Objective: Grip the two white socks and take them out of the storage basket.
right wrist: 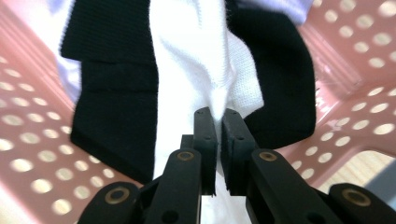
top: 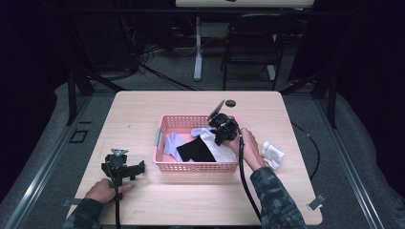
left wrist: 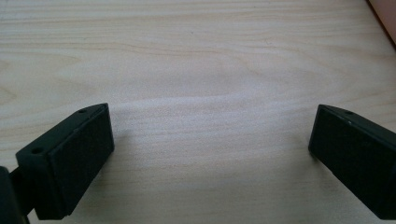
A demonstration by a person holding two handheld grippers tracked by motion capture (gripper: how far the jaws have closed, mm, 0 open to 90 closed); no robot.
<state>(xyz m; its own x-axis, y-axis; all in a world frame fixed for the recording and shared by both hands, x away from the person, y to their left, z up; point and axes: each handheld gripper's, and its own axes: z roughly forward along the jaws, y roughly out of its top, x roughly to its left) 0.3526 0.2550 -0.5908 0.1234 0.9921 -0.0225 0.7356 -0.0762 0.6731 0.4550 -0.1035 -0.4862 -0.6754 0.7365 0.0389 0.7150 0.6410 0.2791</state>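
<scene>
A pink perforated basket sits at the table's middle, holding a black sock, a white sock and pale lilac socks. My right gripper reaches over the basket's right side, shut on the white sock, which hangs over the black sock inside the basket. A second white sock lies on the table right of the basket. My left gripper rests open on the bare table left of the basket, jaws wide apart over plain wood.
A small black round object lies on the table behind the basket. A corner of the basket shows at the upper right of the left gripper view. Dark chairs and table legs stand beyond the far edge.
</scene>
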